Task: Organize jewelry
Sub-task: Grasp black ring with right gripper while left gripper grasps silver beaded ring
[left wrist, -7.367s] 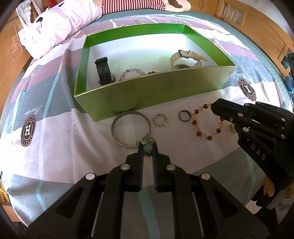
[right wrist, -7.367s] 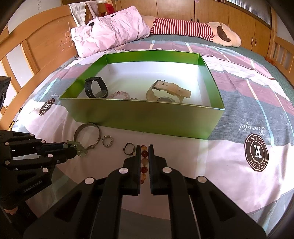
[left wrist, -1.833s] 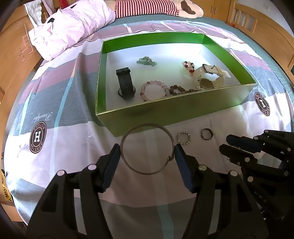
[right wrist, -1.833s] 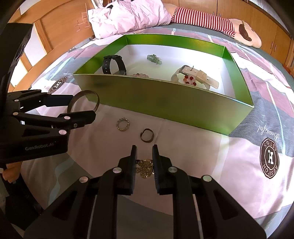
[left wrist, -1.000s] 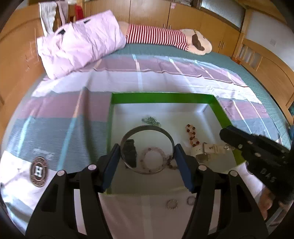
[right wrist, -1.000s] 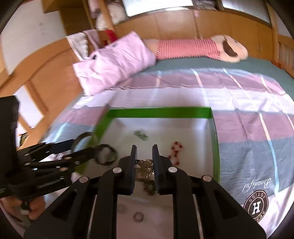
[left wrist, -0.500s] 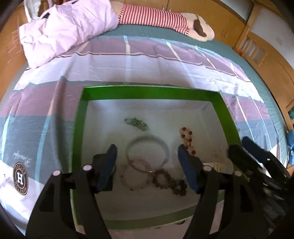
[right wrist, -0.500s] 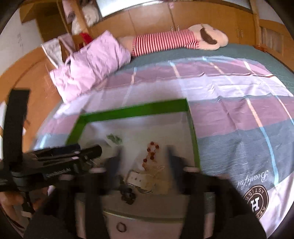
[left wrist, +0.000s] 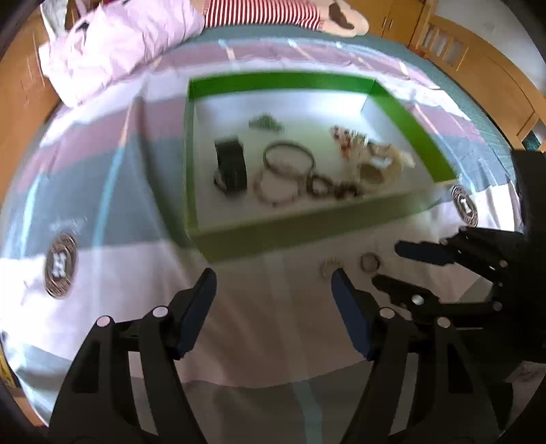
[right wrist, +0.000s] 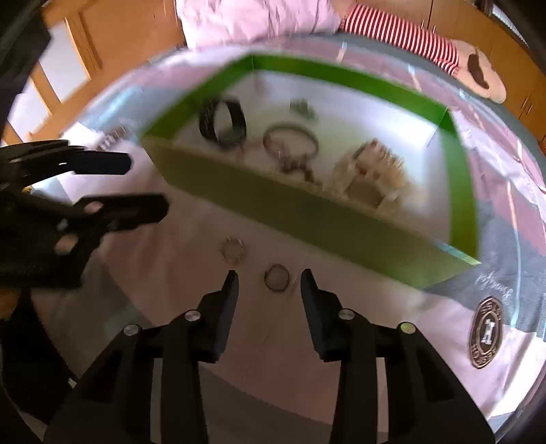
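1. Since a second ago the silver bangle (left wrist: 288, 159) has gone from between the left gripper's fingers into the green box (left wrist: 307, 232), and the gold piece is gone from the right gripper's jaws — both tools have come back out over the bedsheet in front of the box.
2. Left gripper (left wrist: 274, 290): jaws spread wide, nothing between them, hanging above bare sheet just before the box's near wall.
3. Right gripper (right wrist: 269, 283): empty, jaws closing, with the dark ring (right wrist: 276, 277) lying on the sheet between the fingertips, untouched.
4. Just beside that ring, toward the left gripper, lies the small beaded ring (right wrist: 232, 250); in the left wrist view it sits by the left gripper's right fingertip.
5. Inside the box on its white floor: a black watch (left wrist: 231, 167) at the left, the bangle beside it overlapping a pink bead bracelet (left wrist: 273, 191), a dark bead bracelet (left wrist: 332, 187), a cream-strapped watch (left wrist: 378, 165) at the right, a red bead bracelet (left wrist: 343, 141) and a small green charm (left wrist: 265, 123) toward the back. Motion blur hides finer detail.
6. Surface — a bedsheet (left wrist: 112, 170) in pink, grey-blue and white bands with round badge prints.
7. Beyond: a pale pink pillow (left wrist: 116, 44), a red-and-white striped plush toy (left wrist: 266, 13), a wooden bed frame (left wrist: 477, 71) and wooden cupboards.
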Demonstrator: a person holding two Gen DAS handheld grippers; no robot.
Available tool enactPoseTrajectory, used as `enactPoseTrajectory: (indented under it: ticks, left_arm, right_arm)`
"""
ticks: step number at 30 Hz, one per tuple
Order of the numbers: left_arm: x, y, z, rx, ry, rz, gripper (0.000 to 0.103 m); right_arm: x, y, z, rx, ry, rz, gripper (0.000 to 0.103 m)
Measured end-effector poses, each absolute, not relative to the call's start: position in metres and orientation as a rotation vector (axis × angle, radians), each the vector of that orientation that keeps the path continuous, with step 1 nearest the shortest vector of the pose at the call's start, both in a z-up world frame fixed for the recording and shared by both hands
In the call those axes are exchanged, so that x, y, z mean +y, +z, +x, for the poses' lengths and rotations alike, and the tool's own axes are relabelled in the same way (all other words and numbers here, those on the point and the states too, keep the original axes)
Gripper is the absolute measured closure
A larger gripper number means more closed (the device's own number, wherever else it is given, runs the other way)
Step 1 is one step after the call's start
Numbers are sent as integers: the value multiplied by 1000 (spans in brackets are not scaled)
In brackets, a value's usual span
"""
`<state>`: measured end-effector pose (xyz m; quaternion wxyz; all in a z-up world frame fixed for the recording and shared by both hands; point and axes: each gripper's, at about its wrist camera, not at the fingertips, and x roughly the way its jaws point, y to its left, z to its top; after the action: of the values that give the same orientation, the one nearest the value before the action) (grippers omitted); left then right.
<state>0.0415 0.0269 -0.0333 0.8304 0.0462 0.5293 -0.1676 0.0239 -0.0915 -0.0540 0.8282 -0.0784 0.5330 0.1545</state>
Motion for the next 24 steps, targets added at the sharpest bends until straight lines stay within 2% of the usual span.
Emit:
enactPoseTrajectory:
  ticks: [2, 6, 19, 22, 24]
  left_arm:
    - [24, -44, 42, 1154, -367, 74, 33]
    - [15, -49, 41, 1140, -382, 91, 33]
    - [-27, -75, 32, 1140, -437, 180, 34]
    - [-33, -85, 33, 1143, -399, 214, 51]
    - [-32, -86, 35, 1126, -386, 206, 52]
  right_arm:
    - [-89, -64, 27, 1145, 324, -178, 67]
    - [-83, -75, 27, 1143, 334, -200, 84]
    - [-126, -66, 27, 1177, 189, -152, 84]
    - [-127, -68, 22, 1178, 197, -164, 84]
    - [-125, -68, 20, 1175, 204, -169, 84]
